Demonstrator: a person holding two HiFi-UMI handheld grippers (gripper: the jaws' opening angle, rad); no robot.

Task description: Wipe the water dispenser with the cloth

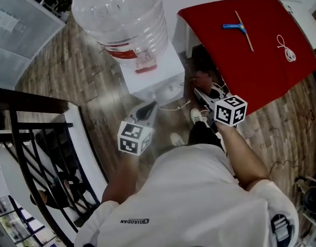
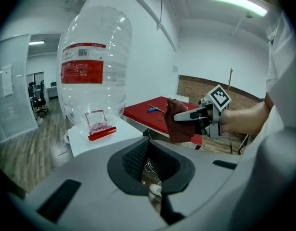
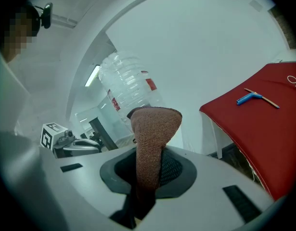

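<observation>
Bringing the cloth up to the dispenser, no wipe yet

Grips the brown cloth (image 3: 155,129) hard in the right gripper (image 1: 203,92), a rounded wad standing out past the jaw tips. Carries it low by the right side of the water dispenser (image 1: 155,78), near the white cabinet's front right corner; contact with the cabinet not readable from any view. Holds the left gripper (image 1: 146,108) just off the cabinet's front edge, jaws parted with nothing between them, only floor, a shoe (image 2: 156,190) and a white cable (image 2: 148,167) showing through the gap. On the cabinet top, a large clear bottle (image 1: 122,14) with a red label.

Judged as the approach step, with wiping itself not begun. Calls next for pressing the wad flat on a cabinet face and sweeping along it, top edge downward, staying clear of the cable at the base. Could also use the idle left gripper to steady the cabinet, since a sideways push may rock the tall bottle.
</observation>
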